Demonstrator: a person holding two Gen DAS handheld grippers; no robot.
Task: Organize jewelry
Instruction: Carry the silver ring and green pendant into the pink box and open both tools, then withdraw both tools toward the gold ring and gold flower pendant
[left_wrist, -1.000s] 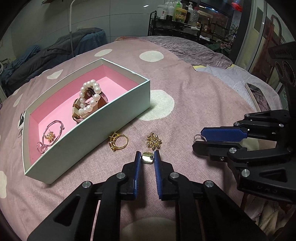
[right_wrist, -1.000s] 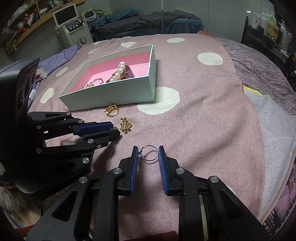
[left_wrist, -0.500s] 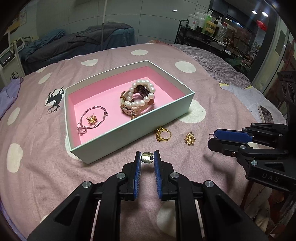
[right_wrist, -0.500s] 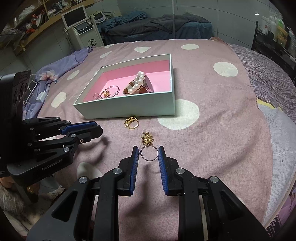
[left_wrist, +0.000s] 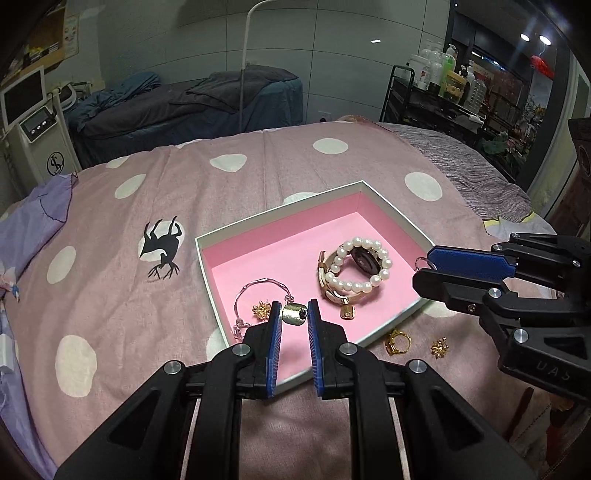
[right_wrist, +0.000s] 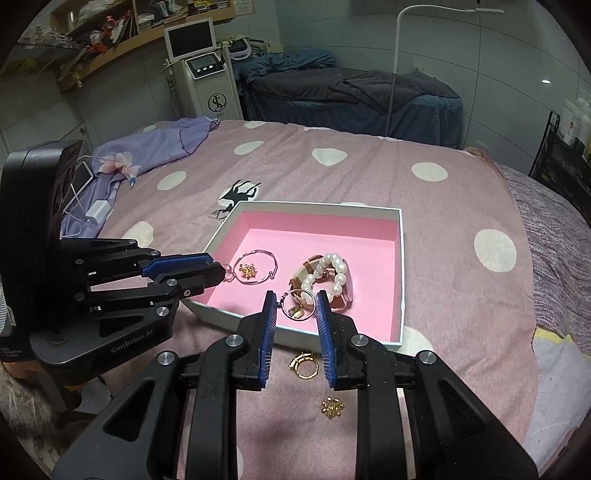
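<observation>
While both claws hang over the near edge of the box: every line below is read from the two wrist views.
Left claw (left_wrist: 293, 314): nearly closed, its blue pads pinching a small silver band ring (left_wrist: 294, 315) from both sides; it sits above the near left part of the pink floor.
Right claw (right_wrist: 297, 304): narrowly parted, its pads clamped on a thin silver hoop ring (right_wrist: 298, 304) held upright between them; it sits above the near wall of the box.
Box (left_wrist: 280, 214): pale green outside, pink inside, lidless, lying on the pink spotted bedspread (left_wrist: 110, 295).
Pearl bracelet (left_wrist: 360, 266): inside the box toward 3 o'clock, wrapped around a brown-faced watch (left_wrist: 364, 258) with a cream strap.
Silver chain bracelet (left_wrist: 258, 291): inside the box toward 8 o'clock, with a gold flower earring (left_wrist: 261, 309) lying within its loop.
Gold ring (right_wrist: 304, 363): on the bedspread just outside the near wall, at 6 o'clock from the box, between the right claw's fingers in that view.
Second gold flower earring (right_wrist: 332, 407): on the bedspread, nearer the camera than the gold ring, apart from it.
Black printed figure (left_wrist: 162, 247): on the bedspread at 9 o'clock from the box in the left wrist view.
Lilac cloth (right_wrist: 155, 147): bunched on the bed at 10 o'clock in the right wrist view.
</observation>
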